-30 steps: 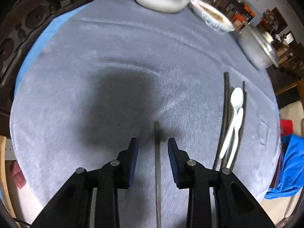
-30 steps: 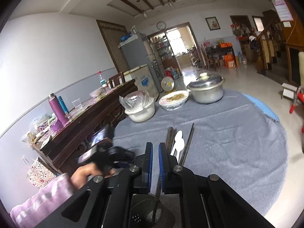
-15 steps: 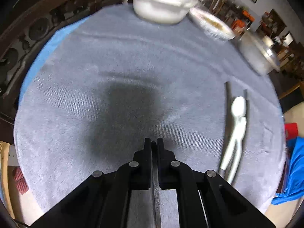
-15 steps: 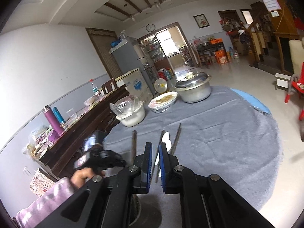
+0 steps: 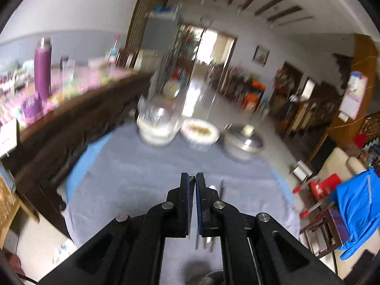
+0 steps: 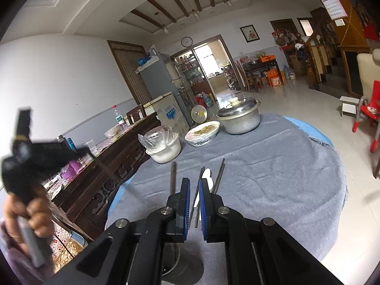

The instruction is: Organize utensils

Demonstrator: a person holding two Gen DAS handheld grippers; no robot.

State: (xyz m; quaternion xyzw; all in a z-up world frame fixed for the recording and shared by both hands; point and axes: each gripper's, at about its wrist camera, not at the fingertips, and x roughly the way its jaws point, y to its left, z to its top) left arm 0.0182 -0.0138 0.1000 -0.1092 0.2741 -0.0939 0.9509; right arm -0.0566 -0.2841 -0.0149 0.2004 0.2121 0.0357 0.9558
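My left gripper (image 5: pixel 192 181) is shut on a dark chopstick, seen in the right wrist view (image 6: pixel 106 169) slanting down from the raised left gripper (image 6: pixel 26 156). My right gripper (image 6: pixel 194 184) is shut and empty above the grey tablecloth (image 6: pixel 273 178). On the cloth lie a single dark chopstick (image 6: pixel 173 178), white spoons (image 6: pixel 206 177) and more dark chopsticks (image 6: pixel 219 175). A metal utensil holder (image 6: pixel 175 263) sits below the right gripper.
At the far side of the table stand a white bowl under plastic wrap (image 6: pixel 163 147), a dish of food (image 6: pixel 203 131) and a lidded metal pot (image 6: pixel 238 116). A dark wooden sideboard (image 6: pixel 104 163) runs along the left. A red chair (image 6: pixel 367 114) stands at the right.
My left gripper closed on the chopstick, then lifted it off the cloth and tilted up; its view is blurred. My right gripper stayed shut and shifted slightly.
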